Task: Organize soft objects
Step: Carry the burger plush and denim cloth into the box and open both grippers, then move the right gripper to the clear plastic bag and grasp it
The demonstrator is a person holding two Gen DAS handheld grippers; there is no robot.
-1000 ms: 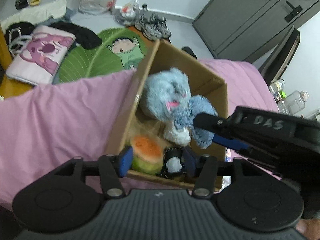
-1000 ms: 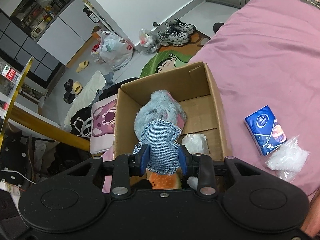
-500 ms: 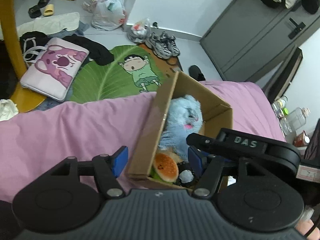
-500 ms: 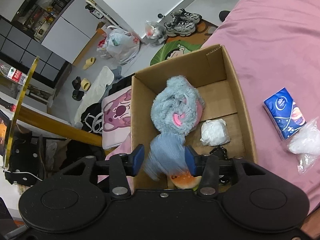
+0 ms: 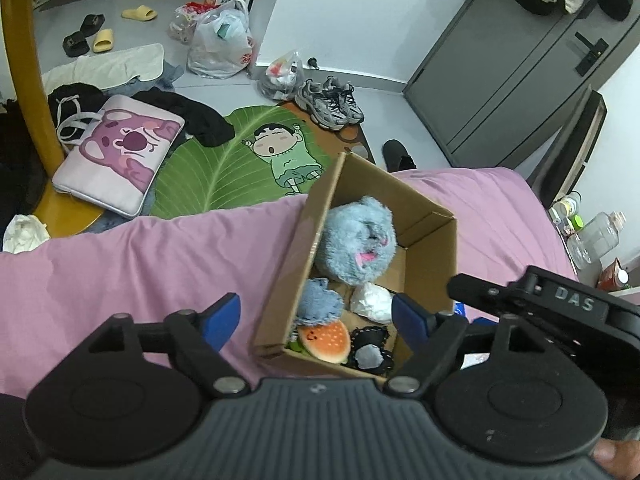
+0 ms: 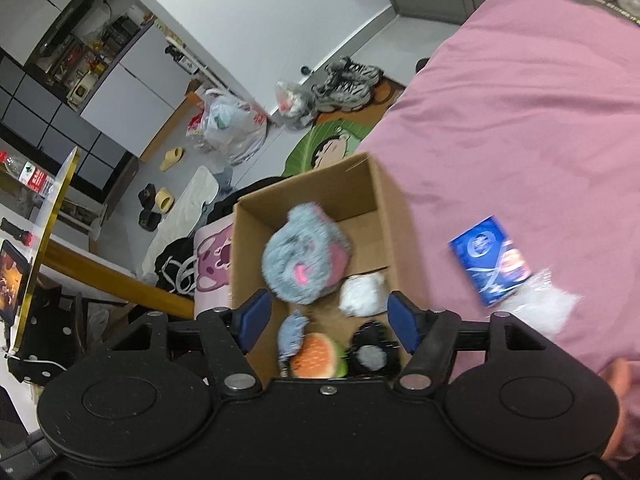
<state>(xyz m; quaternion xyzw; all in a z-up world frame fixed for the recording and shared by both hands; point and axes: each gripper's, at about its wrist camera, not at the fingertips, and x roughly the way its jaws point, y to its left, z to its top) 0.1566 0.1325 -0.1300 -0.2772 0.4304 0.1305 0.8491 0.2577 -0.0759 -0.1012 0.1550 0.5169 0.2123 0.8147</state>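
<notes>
Black left gripper [image 5: 316, 316], blue pads, silver screws, ribbed grey housing; black right gripper [image 6: 330, 318], "DAS" lettered on its side.

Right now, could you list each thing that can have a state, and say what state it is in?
cardboard box: open, on the pink bedsheet.
blue plush toy: lying in the box, released.
burger plush: in the box.
white pouch: in the box.
tissue pack: outside the box, on the sheet.
left gripper: fingers open, empty.
right gripper: fingers open, empty.
</notes>
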